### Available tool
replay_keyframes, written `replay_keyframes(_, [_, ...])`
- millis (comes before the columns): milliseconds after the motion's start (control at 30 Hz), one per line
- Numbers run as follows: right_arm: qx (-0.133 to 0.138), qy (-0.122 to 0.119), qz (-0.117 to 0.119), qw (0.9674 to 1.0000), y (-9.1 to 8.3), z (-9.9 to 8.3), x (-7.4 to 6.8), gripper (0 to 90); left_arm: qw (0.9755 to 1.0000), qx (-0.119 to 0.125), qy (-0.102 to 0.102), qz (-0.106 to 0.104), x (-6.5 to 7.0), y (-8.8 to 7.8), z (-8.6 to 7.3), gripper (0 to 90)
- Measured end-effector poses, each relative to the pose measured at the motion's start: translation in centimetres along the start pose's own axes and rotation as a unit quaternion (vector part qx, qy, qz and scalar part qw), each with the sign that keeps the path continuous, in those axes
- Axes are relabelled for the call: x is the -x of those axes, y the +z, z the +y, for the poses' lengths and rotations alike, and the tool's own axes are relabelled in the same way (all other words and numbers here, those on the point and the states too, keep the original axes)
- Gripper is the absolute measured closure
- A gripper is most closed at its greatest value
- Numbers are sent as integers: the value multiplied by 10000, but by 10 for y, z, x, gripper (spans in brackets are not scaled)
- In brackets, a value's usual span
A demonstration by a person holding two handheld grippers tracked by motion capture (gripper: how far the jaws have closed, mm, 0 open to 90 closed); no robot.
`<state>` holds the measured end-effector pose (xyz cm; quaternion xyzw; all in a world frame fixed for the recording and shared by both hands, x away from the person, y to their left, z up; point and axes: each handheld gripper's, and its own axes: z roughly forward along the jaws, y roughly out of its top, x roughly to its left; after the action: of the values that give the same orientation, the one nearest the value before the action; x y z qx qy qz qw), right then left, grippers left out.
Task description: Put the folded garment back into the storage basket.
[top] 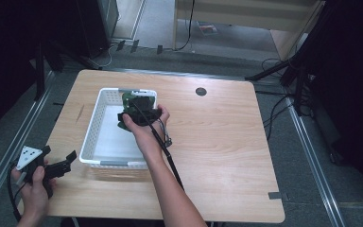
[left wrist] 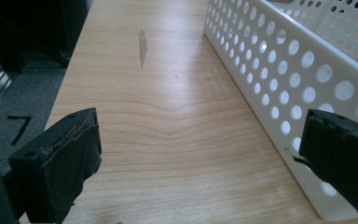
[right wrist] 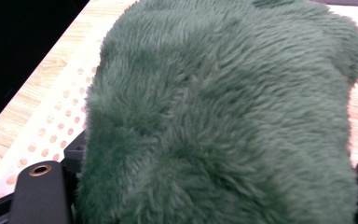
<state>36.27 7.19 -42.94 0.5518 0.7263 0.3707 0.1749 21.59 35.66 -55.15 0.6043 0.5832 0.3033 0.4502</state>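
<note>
I am holding a gripper in each hand at a light wooden table (top: 217,142). My right gripper (top: 139,111) is clamped tight on a green plush toy (right wrist: 223,121), whose fur bulges up between the two black jaws in the right gripper view. In the high view, that hand holds the toy above the far right part of a white perforated basket (top: 90,135), near its far rim. Whether the toy touches the basket floor I cannot tell; my hand hides it.

My left gripper (top: 56,166) rests near the table's near left corner, just beside the basket's near left corner. Its jaws stand wide apart with nothing between them, only bare wood and the basket's holed side wall (left wrist: 279,79) ahead.

As I judge it, the pick-up is done and the carry to the basket is nearly finished. What is left is to lower the toy inside, open the jaws and draw my right hand away.
</note>
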Motion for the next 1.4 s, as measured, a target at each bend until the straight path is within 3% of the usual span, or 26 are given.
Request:
replay_keyframes(400, [-124,76,110,9998,20,-9,-16,215,10000,0,63,23,1,0,0,0])
replay_keyframes(733, [106,-5,172,9998,42,-18,-26,214,10000,2,82,27,2,0,0,0])
replay_keyframes(867, [0,81,122,9999,51,-21,-29,214,10000,7,81,26,2,0,0,0])
replay_keyframes(1067, [-186,-28,32,9998,64,-24,-30,212,10000,23,70,23,2,0,0,0])
replay_keyframes(1300, [-500,2,164,9986,70,-25,-30,190,10000,12,90,18,2,0,0,0])
replay_keyframes(1400, [-670,26,257,9974,72,-26,-30,142,10000,-3,92,18,2,0,0,0])
